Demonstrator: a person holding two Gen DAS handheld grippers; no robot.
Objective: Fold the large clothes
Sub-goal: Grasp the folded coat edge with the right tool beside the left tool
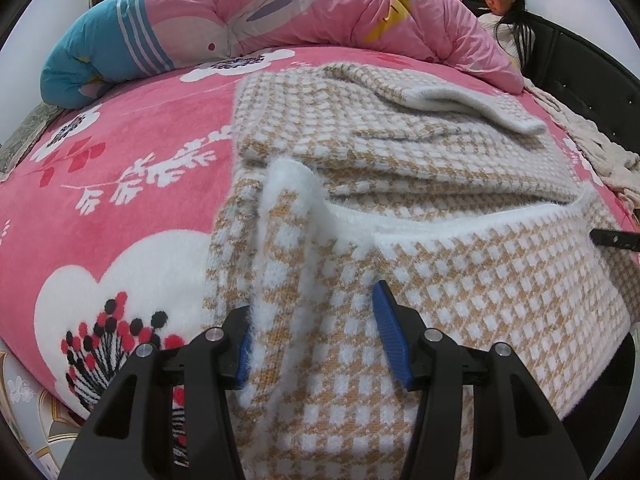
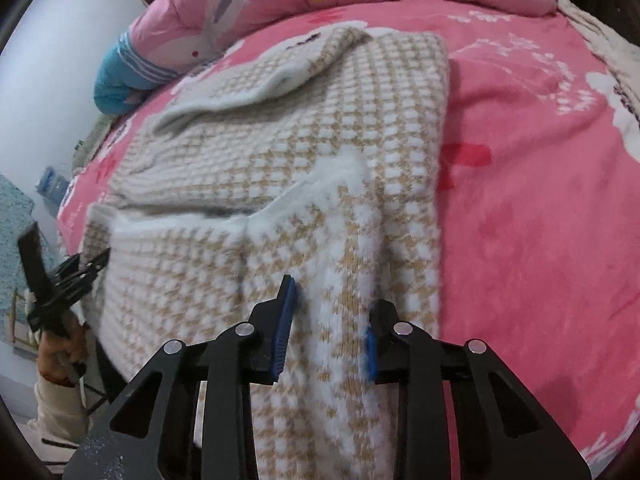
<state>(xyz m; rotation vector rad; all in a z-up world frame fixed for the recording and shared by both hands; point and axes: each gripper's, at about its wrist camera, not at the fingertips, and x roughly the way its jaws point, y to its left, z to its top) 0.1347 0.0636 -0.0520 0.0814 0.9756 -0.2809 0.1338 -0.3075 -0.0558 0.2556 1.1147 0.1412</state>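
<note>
A tan-and-white checked knit sweater (image 1: 400,168) lies partly folded on the pink bed; it also shows in the right wrist view (image 2: 304,136). My left gripper (image 1: 316,320) is open, its jaws standing either side of the sweater's white-edged near part at its left side. My right gripper (image 2: 332,316) is open over the near right part of the sweater, with fabric between the jaws. The left gripper also shows at the left edge of the right wrist view (image 2: 80,272). The right gripper's tip shows at the right edge of the left wrist view (image 1: 616,238).
A pink floral blanket (image 1: 120,168) covers the bed. A rolled pink-and-blue quilt (image 1: 256,20) lies at the far side. A person (image 1: 500,4) sits at the far right by a dark headboard (image 1: 576,64). A cream throw (image 1: 600,152) lies at the right edge.
</note>
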